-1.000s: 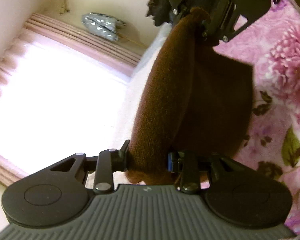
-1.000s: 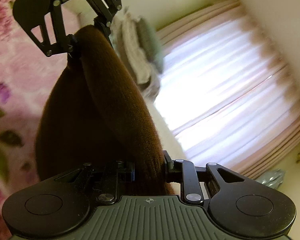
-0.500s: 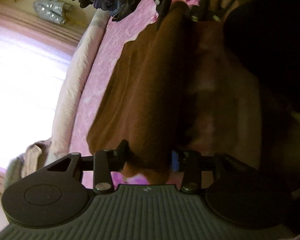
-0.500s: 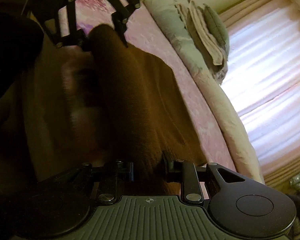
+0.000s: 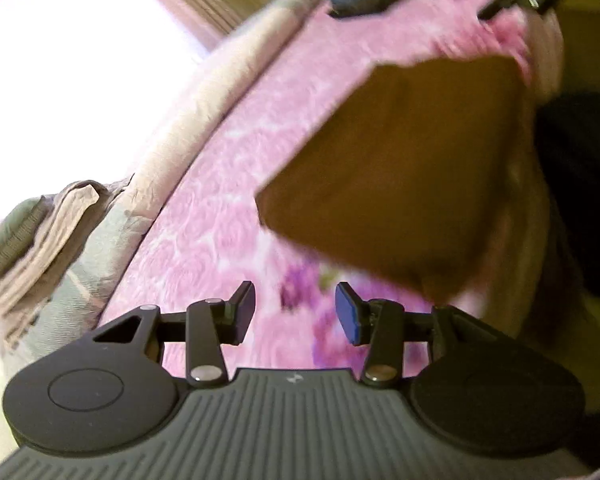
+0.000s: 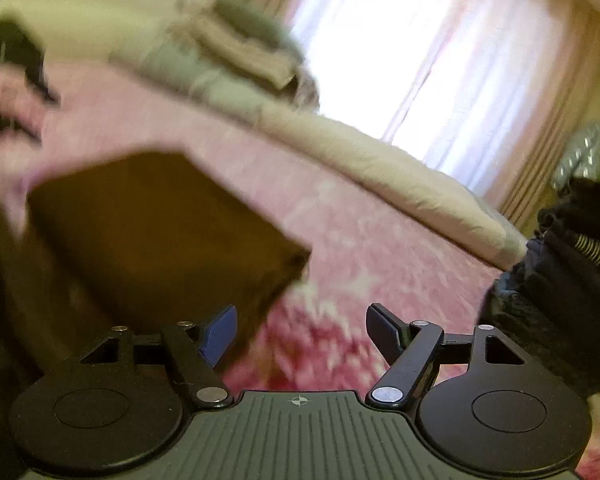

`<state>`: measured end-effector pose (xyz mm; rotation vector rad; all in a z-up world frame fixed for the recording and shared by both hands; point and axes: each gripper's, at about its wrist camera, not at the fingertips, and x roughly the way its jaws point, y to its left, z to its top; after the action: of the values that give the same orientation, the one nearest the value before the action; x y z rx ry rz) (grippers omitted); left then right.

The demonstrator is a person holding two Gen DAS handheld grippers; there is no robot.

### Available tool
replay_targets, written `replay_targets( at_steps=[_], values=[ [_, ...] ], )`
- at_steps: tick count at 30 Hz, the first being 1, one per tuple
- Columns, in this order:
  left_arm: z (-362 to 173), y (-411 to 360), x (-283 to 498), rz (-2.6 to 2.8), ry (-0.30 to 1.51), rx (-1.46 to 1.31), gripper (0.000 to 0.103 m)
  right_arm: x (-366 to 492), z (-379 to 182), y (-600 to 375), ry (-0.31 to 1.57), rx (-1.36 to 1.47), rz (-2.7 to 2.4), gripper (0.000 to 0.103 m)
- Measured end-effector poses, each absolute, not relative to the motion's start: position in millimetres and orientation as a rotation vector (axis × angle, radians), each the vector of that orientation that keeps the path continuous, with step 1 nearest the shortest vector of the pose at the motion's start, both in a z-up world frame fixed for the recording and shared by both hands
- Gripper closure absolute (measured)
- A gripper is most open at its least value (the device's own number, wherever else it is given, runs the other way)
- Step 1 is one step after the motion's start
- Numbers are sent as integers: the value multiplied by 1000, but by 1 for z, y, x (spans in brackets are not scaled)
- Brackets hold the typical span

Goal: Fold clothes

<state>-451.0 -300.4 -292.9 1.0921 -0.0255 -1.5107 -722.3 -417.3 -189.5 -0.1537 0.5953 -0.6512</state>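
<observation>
Now both tools are empty. Left gripper [image 5: 295, 307]: fingers partly apart, only pink floral bedspread [image 5: 220, 216] showing between them. Right gripper [image 6: 302, 330]: jaws opening, gap wide, nothing between the pads.

Brown garment [image 5: 404, 168] lies on the bed as a folded, roughly rectangular slab. Seen from the left wrist it sits ahead and to the right of the fingers; from the right wrist, the same brown garment [image 6: 152, 216] sits ahead and left, its near corner just beside the left-hand pad. Not touching either tool, as far as the blur allows.

Other things: cream duvet roll [image 5: 188, 116] along the far edge of the bed, stack of folded pale cloth [image 6: 236, 52] beyond it, dark heap of clothes [image 6: 560, 280] at the right, bright curtained window [image 6: 420, 52].

Judgement on the step: release of a finished fold, then on to the next piece.
- Clear both tools upward and back before swinging sideways, so no pad catches the near corner and drags the top layer open.
- Check the edges: 1 corner in the left view looks ragged, though blur may account for it. A light press there could square it.
- Approach the dark heap with fingers wide, taking 1 garment only.
</observation>
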Motion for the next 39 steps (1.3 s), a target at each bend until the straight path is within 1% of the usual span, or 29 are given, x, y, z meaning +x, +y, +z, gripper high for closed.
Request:
replay_targets(
  at_steps=[1, 2, 3, 4, 5, 6, 11, 15, 17, 20, 24, 26, 28, 32, 36, 39],
  values=[
    [-289, -310, -450, -1530, -1, 1061, 67, -711, -180, -427, 574, -114, -629, 43],
    [-286, -320, -449, -1550, 25, 1029, 71, -701, -173, -435, 560, -79, -606, 47],
    [-283, -330, -447, -1570, 52, 1002, 76, -695, -170, -440, 550, -52, -584, 56],
    [-281, -342, -446, -1589, 82, 979, 77, -684, -168, -448, 547, -31, -556, 71],
    [-282, -356, -446, -1607, 116, 958, 77, -671, -169, -455, 555, -20, -526, 78],
    [-283, -370, -444, -1624, 147, 938, 77, -660, -170, -460, 570, -13, -501, 82],
    [-309, -417, -431, -1652, 263, 945, 77, -614, -189, -492, 671, -6, -377, 82],
    [-331, -430, -418, -1631, 301, 968, 77, -583, -217, -522, 758, -5, -334, 82],
    [-334, -428, -412, -1637, 313, 940, 76, -584, -230, -543, 788, -2, -383, 82],
    [-336, -425, -411, -1640, 305, 925, 77, -593, -240, -571, 766, 50, -433, 82],
    [-335, -426, -413, -1637, 303, 913, 77, -602, -236, -585, 768, 70, -494, 82],
    [-331, -427, -412, -1638, 308, 900, 77, -606, -229, -584, 762, 49, -532, 82],
    [-322, -427, -412, -1634, 288, 887, 81, -614, -220, -578, 746, 47, -568, 82],
    [-308, -435, -412, -1634, 275, 864, 81, -634, -201, -559, 657, 161, -511, 82],
    [-321, -460, -409, -1627, 320, 928, 80, -630, -210, -529, 678, 146, -408, 82],
    [-336, -473, -408, -1626, 346, 965, 80, -636, -229, -529, 696, 155, -420, 82]
  ],
)
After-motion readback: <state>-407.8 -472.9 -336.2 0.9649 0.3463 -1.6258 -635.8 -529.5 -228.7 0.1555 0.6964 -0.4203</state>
